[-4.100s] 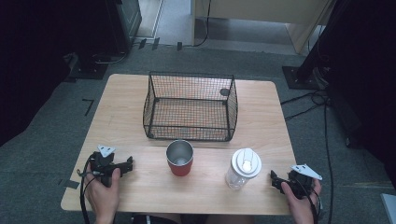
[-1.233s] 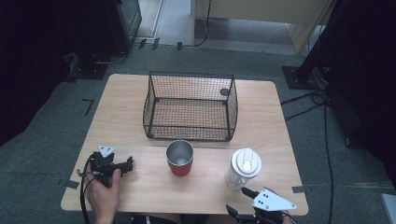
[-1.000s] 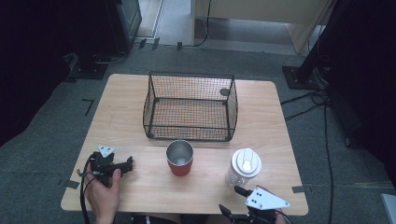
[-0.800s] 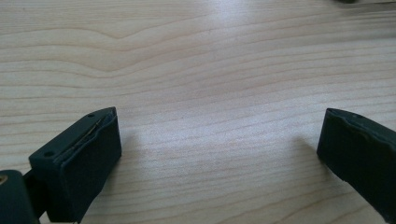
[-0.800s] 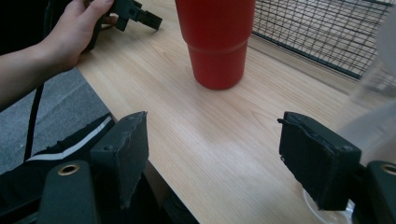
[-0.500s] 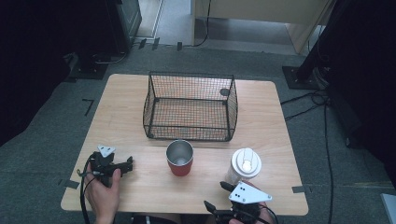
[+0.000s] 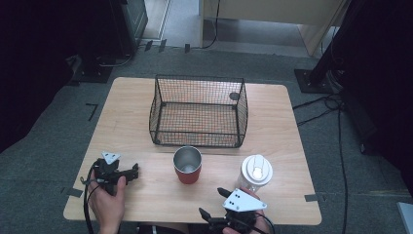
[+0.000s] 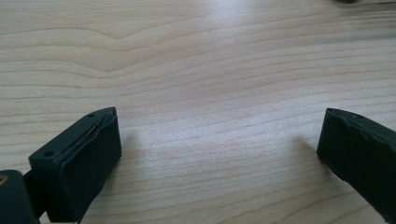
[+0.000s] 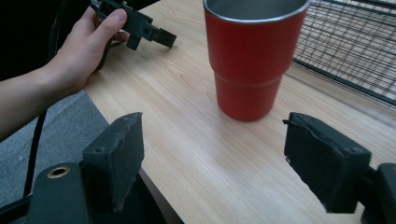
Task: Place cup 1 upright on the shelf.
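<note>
Red cup (image 9: 250, 60), rim cropped, stands ahead of right tongs (image 9: 224, 158), opening, empty.

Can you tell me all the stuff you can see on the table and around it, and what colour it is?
Table: one, light wood, middle of the high view.
Wire basket: one, black, far half of the table, nothing inside it.
Cup: one, red with a silver inside, just in front of the basket, standing up and open.
Bottle: one, clear with a white lid, right of the cup.
Floor cables: a few, black, on the grey floor right of the table.
Left tool: one, black, near-left of the table, jaws apart over bare wood.
Right tool: one, black, at the near edge, jaws just opening, nothing between them, pointing at the cup.
</note>
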{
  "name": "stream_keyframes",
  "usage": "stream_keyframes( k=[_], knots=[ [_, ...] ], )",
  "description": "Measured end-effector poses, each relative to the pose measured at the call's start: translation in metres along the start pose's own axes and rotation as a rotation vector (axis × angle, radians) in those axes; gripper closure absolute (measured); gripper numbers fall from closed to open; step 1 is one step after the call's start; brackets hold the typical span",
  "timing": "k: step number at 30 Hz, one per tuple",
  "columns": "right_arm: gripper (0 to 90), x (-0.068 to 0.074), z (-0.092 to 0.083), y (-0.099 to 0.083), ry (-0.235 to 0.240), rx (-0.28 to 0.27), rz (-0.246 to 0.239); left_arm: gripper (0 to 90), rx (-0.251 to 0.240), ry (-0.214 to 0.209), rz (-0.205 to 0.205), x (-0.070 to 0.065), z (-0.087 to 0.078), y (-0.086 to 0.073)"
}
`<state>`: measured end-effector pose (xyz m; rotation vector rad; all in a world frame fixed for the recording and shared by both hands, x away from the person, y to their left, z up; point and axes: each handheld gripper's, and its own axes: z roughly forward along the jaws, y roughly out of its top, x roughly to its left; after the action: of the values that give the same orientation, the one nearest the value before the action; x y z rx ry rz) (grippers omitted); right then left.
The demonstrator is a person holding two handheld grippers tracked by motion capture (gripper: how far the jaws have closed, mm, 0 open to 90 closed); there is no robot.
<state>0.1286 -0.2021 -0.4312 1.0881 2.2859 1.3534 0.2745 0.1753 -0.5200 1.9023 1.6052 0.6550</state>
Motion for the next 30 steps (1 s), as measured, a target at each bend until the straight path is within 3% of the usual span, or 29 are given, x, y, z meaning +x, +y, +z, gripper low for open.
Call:
stream_keyframes(
  k=[8, 16, 17, 30],
  knots=[
    [15.3, 0.011, 0.019, 0.01, -0.004, 0.004, 0.001, 0.4, 0.0, 0.0, 0.0, 0.0, 0.0, 0.0],
    [13.9, 0.018, 0.035, 0.019, -0.038, -0.002, 0.045, 0.4, 0.0, 0.0, 0.0, 0.0, 0.0, 0.0],
    [7.8, 0.019, 0.041, 0.023, -0.069, 0.0, 0.069, 0.4, 0.0, 0.0, 0.0, 0.0, 0.0, 0.0],
    [2.1, 0.022, 0.074, 0.036, -0.214, -0.002, 0.146, 0.4, 0.0, 0.0, 0.0, 0.0, 0.0, 0.0]
  ],
)
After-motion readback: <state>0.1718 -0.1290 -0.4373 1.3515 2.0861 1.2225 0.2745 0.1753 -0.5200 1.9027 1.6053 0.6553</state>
